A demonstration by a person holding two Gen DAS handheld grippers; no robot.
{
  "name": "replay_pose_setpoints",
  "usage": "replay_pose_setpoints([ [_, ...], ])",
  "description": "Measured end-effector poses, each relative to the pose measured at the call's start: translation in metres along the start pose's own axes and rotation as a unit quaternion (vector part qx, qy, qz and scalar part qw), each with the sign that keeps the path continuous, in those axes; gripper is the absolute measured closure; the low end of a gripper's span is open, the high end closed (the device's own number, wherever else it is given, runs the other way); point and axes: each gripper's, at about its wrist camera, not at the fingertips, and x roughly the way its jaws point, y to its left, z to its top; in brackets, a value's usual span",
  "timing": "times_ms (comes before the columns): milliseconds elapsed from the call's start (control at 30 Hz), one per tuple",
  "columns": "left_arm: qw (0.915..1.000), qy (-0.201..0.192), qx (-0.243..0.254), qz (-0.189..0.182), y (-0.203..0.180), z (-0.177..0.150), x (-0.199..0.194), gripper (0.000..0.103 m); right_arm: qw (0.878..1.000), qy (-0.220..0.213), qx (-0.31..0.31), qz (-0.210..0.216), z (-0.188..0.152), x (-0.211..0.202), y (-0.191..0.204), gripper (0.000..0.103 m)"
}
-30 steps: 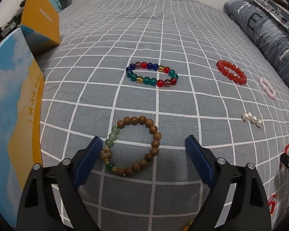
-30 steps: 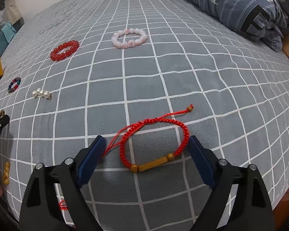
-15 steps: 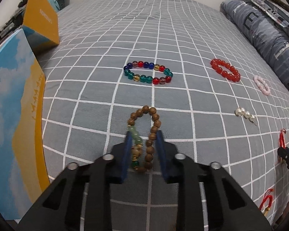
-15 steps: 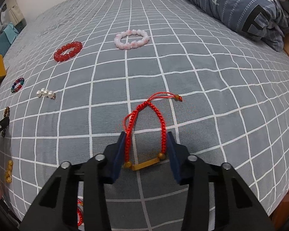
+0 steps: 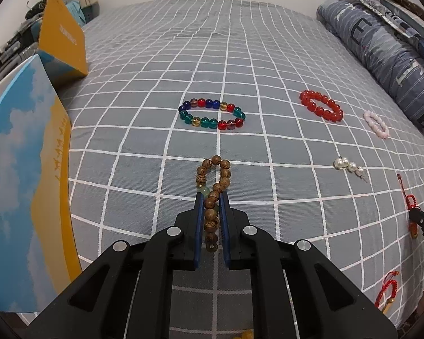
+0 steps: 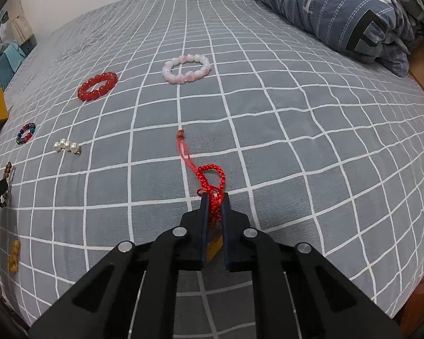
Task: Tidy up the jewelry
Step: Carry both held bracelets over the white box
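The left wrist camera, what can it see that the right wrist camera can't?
Only the left wrist view shows the sky-and-yellow box standing at the bed's edge, and the left claw shut on the wooden bead bracelet up close.

Only the right wrist view shows the right claw shut on the red cord bracelet up close.

Both show the grey checked bedspread, the colourful glass bracelet, the red bead bracelet, the pink bead bracelet and the pearl piece.
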Motion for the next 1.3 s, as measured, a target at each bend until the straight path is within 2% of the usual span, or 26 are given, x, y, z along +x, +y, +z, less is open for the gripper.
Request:
replay_pose_setpoints([
  [400, 1.0, -0.007, 0.0, -0.006, -0.001, -0.001, -0.007, 0.093, 1.0, -0.023, 0.008, -0.003, 0.0, -0.011, -0.003, 0.096],
  [700, 0.9996, -0.022, -0.002, -0.016, 0.0, -0.001, -0.018, 0.093, 0.998, -0.061, 0.012, 0.002, 0.001, -0.025, -0.002, 0.096],
  [1300, 0.9958, -0.091, 0.01, -0.013, -0.006, -0.003, -0.056, 0.093, 0.99, -0.142, -0.008, -0.013, 0.001, -0.053, 0.013, 0.096],
])
